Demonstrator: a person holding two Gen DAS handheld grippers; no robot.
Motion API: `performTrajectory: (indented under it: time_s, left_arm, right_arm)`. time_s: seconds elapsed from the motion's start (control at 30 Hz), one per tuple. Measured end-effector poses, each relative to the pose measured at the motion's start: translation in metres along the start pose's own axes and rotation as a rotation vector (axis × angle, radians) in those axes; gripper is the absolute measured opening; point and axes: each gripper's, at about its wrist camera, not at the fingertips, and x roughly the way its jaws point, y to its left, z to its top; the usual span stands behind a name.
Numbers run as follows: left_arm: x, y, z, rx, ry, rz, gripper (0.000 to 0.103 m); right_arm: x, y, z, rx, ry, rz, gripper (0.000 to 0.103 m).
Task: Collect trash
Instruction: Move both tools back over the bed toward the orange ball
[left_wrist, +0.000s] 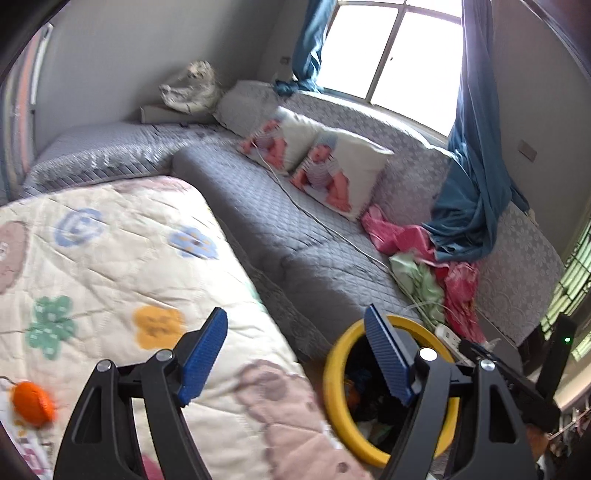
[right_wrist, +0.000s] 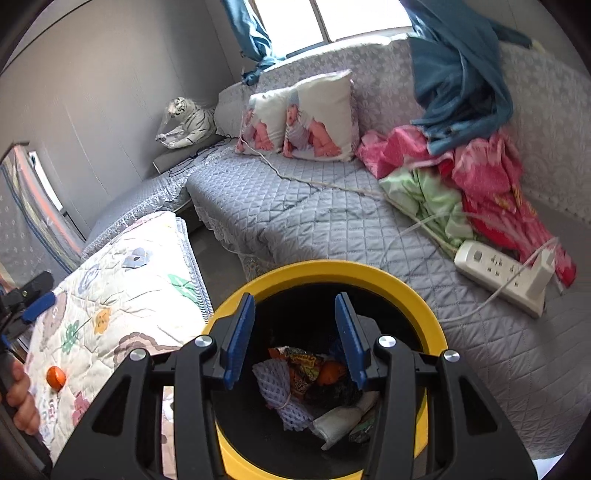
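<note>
A yellow-rimmed black bin (right_wrist: 325, 267) stands between the flowered quilt and the grey sofa. It holds white foam netting (right_wrist: 273, 384), coloured wrappers (right_wrist: 301, 363), an orange piece and a white packet. My right gripper (right_wrist: 294, 341) hangs open right over the bin's mouth with nothing between its blue pads. In the left wrist view my left gripper (left_wrist: 295, 354) is open and empty, spanning the quilt's edge and the bin (left_wrist: 332, 369). A small orange thing (left_wrist: 31, 404) lies on the quilt (left_wrist: 110, 258) at the lower left, also seen as an orange ball (right_wrist: 55, 377).
A white power strip (right_wrist: 498, 273) with a plug and cables lies on the grey sofa (right_wrist: 295, 221). Pink and green cloth (right_wrist: 480, 177), a blue curtain (right_wrist: 458, 85), two printed pillows (right_wrist: 317, 118) and a toy tiger (right_wrist: 188, 122) sit farther back. A hand (right_wrist: 22, 398) shows at the left edge.
</note>
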Motion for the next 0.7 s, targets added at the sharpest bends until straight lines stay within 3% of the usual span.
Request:
performTrajectory:
  time_s: [0.13,0.37,0.7]
  left_arm:
    - [-0.045,0.034,0.001,0.022,-0.099,0.093,0.073]
    - [-0.118,0.093,-0.007,0.017,-0.206,0.246,0.073]
    - [-0.218,0.151,-0.041,-0.063,-0.307,0.407,0.078]
  right_arm:
    - [-0.011,0.044,0.0,-0.064,-0.032,0.04,0.044]
    - [-0.03,0.137,-0.008,-0.189,-0.073,0.152,0.047]
    - [-0.076,0.255,-0.041,-0.329,-0.165,0.28,0.067]
